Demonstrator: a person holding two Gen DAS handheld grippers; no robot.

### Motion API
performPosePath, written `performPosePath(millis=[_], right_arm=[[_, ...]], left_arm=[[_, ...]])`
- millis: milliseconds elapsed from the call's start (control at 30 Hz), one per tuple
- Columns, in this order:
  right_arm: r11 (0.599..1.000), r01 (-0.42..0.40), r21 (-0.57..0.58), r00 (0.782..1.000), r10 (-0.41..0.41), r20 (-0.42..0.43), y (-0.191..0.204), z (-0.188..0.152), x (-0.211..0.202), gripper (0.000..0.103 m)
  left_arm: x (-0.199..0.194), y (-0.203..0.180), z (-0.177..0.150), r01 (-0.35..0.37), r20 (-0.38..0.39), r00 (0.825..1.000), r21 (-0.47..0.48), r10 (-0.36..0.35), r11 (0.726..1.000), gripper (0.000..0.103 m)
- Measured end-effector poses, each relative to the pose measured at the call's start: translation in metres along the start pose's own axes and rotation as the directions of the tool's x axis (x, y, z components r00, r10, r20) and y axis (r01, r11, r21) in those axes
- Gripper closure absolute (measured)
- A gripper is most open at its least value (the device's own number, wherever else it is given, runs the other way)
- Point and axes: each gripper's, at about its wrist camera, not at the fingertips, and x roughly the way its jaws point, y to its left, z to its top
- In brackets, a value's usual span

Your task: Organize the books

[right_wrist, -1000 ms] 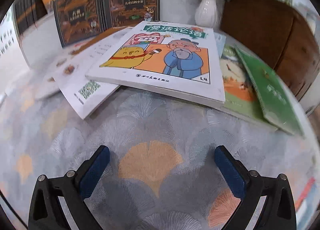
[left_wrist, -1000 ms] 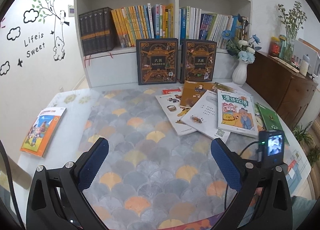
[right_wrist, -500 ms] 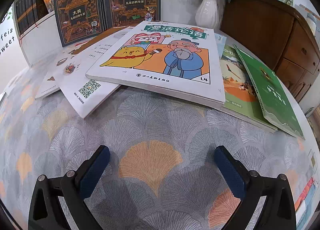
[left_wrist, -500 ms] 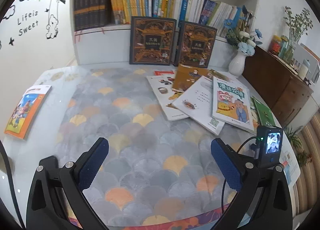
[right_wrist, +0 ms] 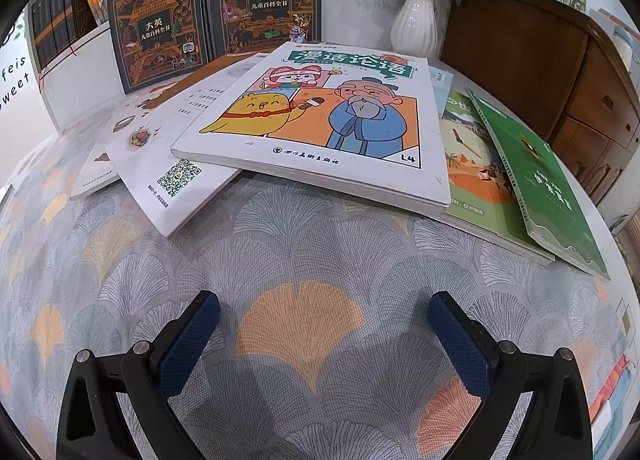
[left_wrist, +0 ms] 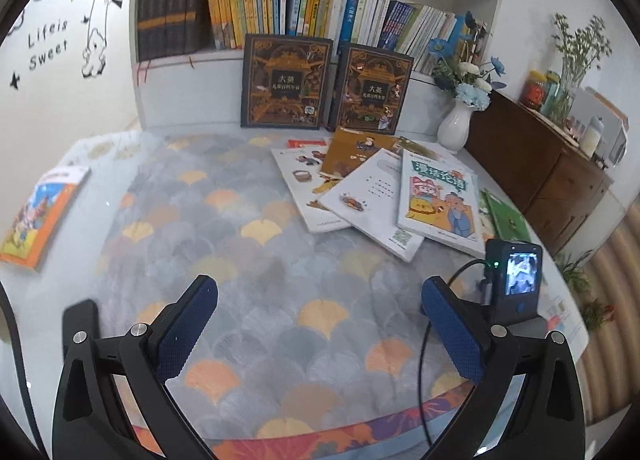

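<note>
So I'm hovering both tools over the table point(right_wrist: 280, 244) with the leaf-pattern cloth, and the messy pile of books is sitting straight ahead of my right gripper point(right_wrist: 324, 324), fingers spread wide with nothing in them. My left gripper point(left_wrist: 320, 308) is hanging further out, also wide apart and empty, with the pile ahead and off to its right and one orange book point(left_wrist: 40, 215) lying alone way off to its left. The cartoon book point(right_wrist: 320, 119) on top is looking like the thickest one, probably stiff enough to lift by its near edge, which is overhanging the cloth a bit. The white QR-code book point(right_wrist: 168, 171) under it and the green book point(right_wrist: 536, 179) are looking thin and floppy, and glossy, so I'm guessing slippery. How many are buried underneath, I'm not seeing.
</note>
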Motion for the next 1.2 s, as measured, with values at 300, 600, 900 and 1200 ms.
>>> performPosePath(millis=[300, 600, 900, 1200], right_arm=[[1.000, 0.000, 0.000, 1.000, 0.000, 0.000, 0.000, 0.000, 0.000, 0.000], [1.000, 0.000, 0.000, 1.000, 0.000, 0.001, 0.000, 0.000, 0.000, 0.000], [1.000, 0.000, -0.001, 1.000, 0.000, 0.001, 0.000, 0.000, 0.000, 0.000], [1.000, -0.001, -0.001, 1.000, 0.001, 0.000, -0.001, 0.000, 0.000, 0.000]], left_arm=[[-0.009, -0.007, -0.006, -0.007, -0.010, 1.000, 0.045, 0.007, 0.999, 0.001], [-0.010, -0.012, -0.007, 0.017, -0.027, 1.000, 0.045, -0.016, 0.999, 0.001], [-0.010, -0.008, -0.019, 0.022, -0.047, 0.999, 0.006, -0.021, 1.000, 0.001], [-0.024, -0.005, -0.004, -0.018, -0.035, 0.999, 0.006, 0.019, 1.000, 0.001]])
